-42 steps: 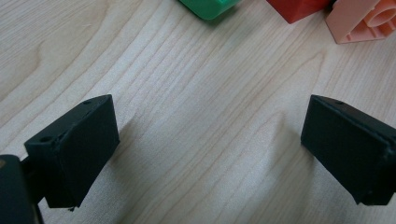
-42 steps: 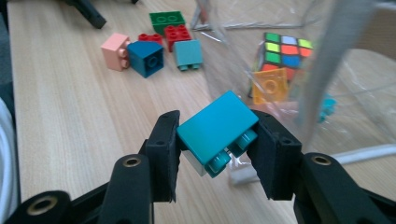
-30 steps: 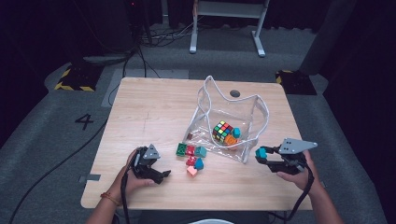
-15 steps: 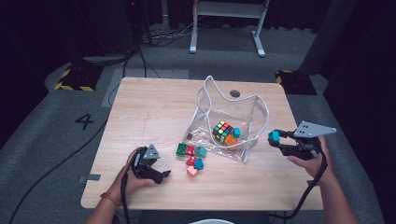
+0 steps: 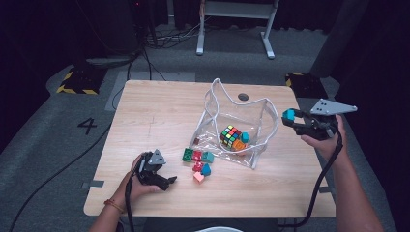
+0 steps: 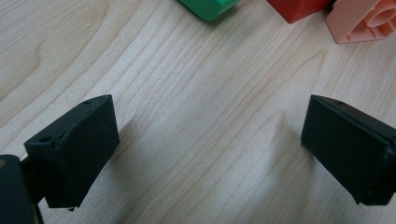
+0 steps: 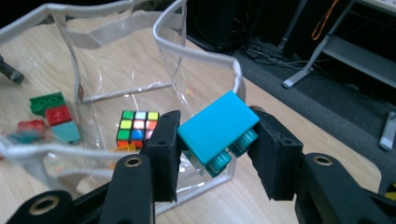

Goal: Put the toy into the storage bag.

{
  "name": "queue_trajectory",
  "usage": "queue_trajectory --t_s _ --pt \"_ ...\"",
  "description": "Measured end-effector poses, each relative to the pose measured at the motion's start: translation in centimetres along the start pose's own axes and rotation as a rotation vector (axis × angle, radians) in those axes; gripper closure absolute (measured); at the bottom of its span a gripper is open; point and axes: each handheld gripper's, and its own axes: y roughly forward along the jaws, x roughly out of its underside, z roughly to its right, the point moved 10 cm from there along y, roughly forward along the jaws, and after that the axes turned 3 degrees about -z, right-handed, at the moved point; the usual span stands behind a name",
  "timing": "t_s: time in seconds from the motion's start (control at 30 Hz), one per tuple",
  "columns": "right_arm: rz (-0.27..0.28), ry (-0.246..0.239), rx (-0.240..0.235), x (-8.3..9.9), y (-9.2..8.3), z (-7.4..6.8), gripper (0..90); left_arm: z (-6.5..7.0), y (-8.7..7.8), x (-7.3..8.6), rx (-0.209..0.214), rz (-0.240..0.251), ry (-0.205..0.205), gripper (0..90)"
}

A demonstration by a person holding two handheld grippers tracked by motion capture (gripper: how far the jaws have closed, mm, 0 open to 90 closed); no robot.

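My right gripper point(image 5: 292, 117) is shut on a teal toy brick point(image 5: 288, 114), held in the air just right of the clear plastic bag point(image 5: 261, 116). In the right gripper view the teal brick point(image 7: 217, 127) sits squeezed between the two pads, studs down, above the bag's white rim point(image 7: 201, 37). Inside the bag lie a colour cube point(image 5: 230, 136) and small teal and orange pieces. My left gripper point(image 5: 164, 182) rests open on the table at the front left. Its jaws stand wide apart over bare wood in the left gripper view, with nothing between them point(image 6: 210, 149).
A cluster of loose bricks point(image 5: 197, 159), green, red, teal and pink, lies on the table point(image 5: 145, 116) left of the bag. Green point(image 6: 210, 5), red point(image 6: 299, 7) and pink point(image 6: 359, 21) bricks show just past the left jaws. A table-frame leg point(image 5: 232, 24) stands on the floor beyond.
My right gripper has risen with the teal brick and moved right and farther back, from table level to beside the bag's upper rim. The left gripper has stayed put.
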Motion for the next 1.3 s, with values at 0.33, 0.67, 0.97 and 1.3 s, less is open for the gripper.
queue_trajectory --t_s 0.33,0.67,0.97,1.3 --pt "0.006 -0.02 -0.044 -2.9 2.0 -1.3 55.0 0.0 0.0 0.0 0.0 -0.001 0.0 4.2" --pt "-0.019 -0.048 -0.106 -4.4 4.7 -3.3 55.0 0.0 0.0 0.0 0.0 0.0 0.0 4.2" --pt "-0.102 -0.103 -0.162 -4.9 7.6 -5.5 55.0 0.0 0.0 0.0 0.0 -0.001 0.0 4.2" --pt "-0.21 -0.175 -0.214 -5.2 9.9 -7.4 55.0 0.0 0.0 0.0 0.0 -0.001 0.0 4.2"
